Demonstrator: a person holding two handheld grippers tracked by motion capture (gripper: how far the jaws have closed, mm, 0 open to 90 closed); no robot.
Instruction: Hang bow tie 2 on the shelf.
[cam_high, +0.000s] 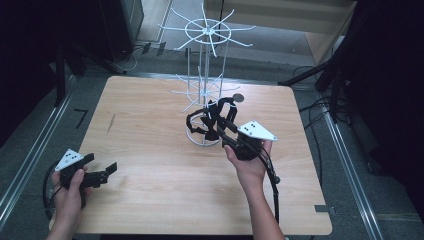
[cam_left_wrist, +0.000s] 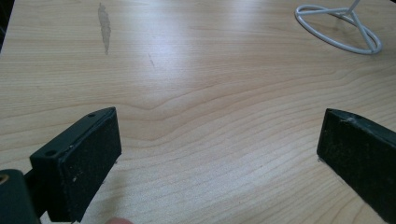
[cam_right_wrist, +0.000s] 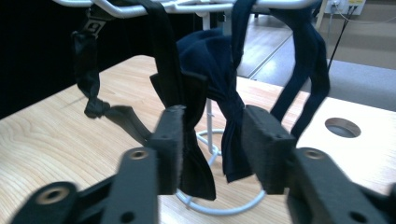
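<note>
Center of the high view: a white wire rack (cam_high: 204, 75) stands on the wooden table (cam_high: 150, 150), w/ dark bow ties (cam_high: 212, 120) hanging from its lower arms. The right gripper (cam_high: 223, 131), held by the right hand (cam_high: 250, 165), reaches into them; in the right gripper view its jaws are part-open around 2 hanging ties, 1 black (cam_right_wrist: 189, 140), 1 navy (cam_right_wrist: 233, 135), not clamped. Lower left, the left gripper (cam_high: 107, 170) sits low over bare table, jaws wide open, holding nothing.
</note>
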